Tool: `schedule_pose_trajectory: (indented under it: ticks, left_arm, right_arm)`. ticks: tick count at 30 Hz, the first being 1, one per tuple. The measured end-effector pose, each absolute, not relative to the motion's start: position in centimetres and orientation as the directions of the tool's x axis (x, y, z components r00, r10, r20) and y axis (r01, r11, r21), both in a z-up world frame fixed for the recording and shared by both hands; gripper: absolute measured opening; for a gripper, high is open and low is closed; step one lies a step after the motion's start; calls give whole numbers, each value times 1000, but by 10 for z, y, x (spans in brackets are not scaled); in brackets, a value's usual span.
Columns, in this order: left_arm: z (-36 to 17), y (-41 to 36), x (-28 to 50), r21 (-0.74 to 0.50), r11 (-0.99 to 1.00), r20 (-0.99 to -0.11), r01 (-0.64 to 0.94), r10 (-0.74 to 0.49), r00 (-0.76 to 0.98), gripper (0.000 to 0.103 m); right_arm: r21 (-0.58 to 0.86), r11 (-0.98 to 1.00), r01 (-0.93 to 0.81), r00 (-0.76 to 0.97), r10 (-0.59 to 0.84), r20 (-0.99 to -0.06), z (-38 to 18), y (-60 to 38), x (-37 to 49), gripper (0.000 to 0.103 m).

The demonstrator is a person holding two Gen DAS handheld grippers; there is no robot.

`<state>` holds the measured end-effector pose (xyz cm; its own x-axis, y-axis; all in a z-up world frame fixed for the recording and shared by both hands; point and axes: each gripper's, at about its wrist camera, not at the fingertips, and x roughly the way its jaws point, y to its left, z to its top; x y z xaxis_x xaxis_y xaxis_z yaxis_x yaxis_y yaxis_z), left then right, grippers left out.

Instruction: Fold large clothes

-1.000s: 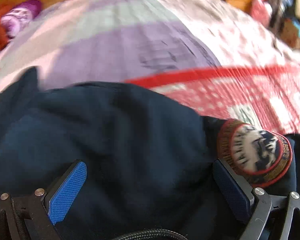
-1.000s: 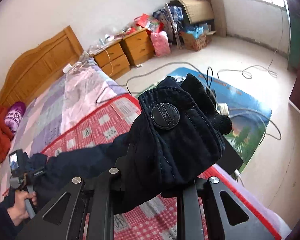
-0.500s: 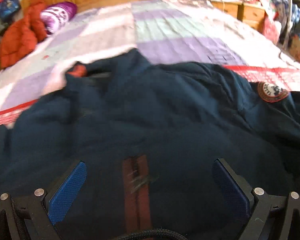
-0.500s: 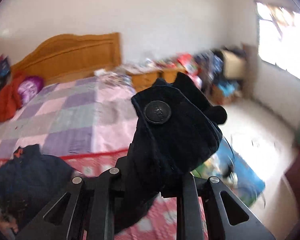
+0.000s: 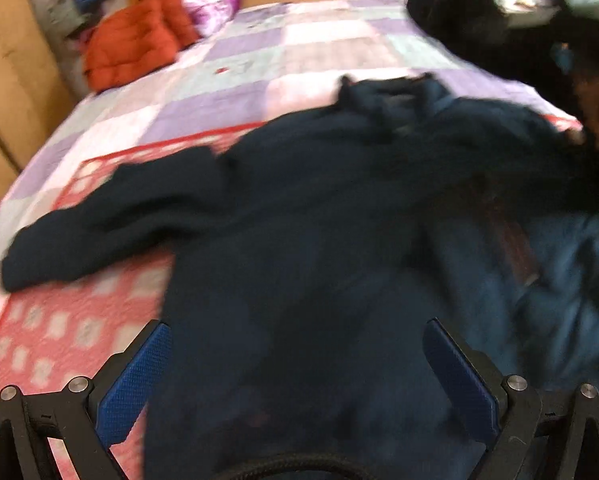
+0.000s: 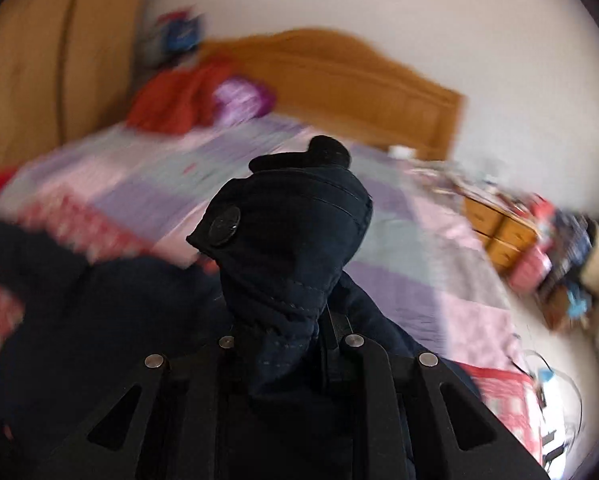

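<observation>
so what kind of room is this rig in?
A lived-in bedroom, most likely: a bed with a patchwork quilt and wooden headboard, wooden bedside drawers, and a navy jacket spread on the bed for folding.

Left gripper (image 5: 299, 364) low in frame with blue-padded fingers (image 5: 133, 388) spread wide apart; right gripper (image 6: 287, 320) at bottom centre, jaws clamped together on dark cloth (image 6: 287, 240).

Matt navy cloth jacket (image 5: 319, 240) lies on quilted cloth bedspread (image 5: 259, 76); headboard (image 6: 359, 76) wood.
</observation>
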<state>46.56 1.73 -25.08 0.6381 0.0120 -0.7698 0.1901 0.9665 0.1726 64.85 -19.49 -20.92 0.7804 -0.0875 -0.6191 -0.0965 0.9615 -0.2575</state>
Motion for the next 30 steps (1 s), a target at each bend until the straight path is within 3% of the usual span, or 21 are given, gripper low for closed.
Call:
schedule_pose_trajectory:
  ticks: [4,10,18,21,23,24,30]
  left_arm:
    - [-263,62,449,149,981,-790,123,43,612,103]
    - [-287,92,441,118,992,-816,54,66,574,103]
    - [-291,92,435,112,991,-808,66,52,587,103]
    - [-289,86,438,115,990,-808,79,47,587,103]
    - [-286,83,441,114,990,-805,86,42,592,103]
    - [-286,82,442,115,989,-804,88,40,594,103]
    - [-282,67,466,123,986,-793,113,29,609,103]
  right_arm:
    - [-284,939,-193,698,-72,-712,-276,-137,670,21]
    - [-340,891,-301,656,-65,-752,-332,-88,665,21]
    - [-333,894,-299,696,-35,-717,-331,-62,669,24]
    - [-278,895,-349,585,-24,-811,-348,-58,682,51]
    - [-257,900,-352,565,-15,-825,-349,-57,677,83]
    - [-242,901,-361,570,8,-822,-345,-56,671,89]
    - [-22,904,-428,601,266,-753,-290,-80,615,93]
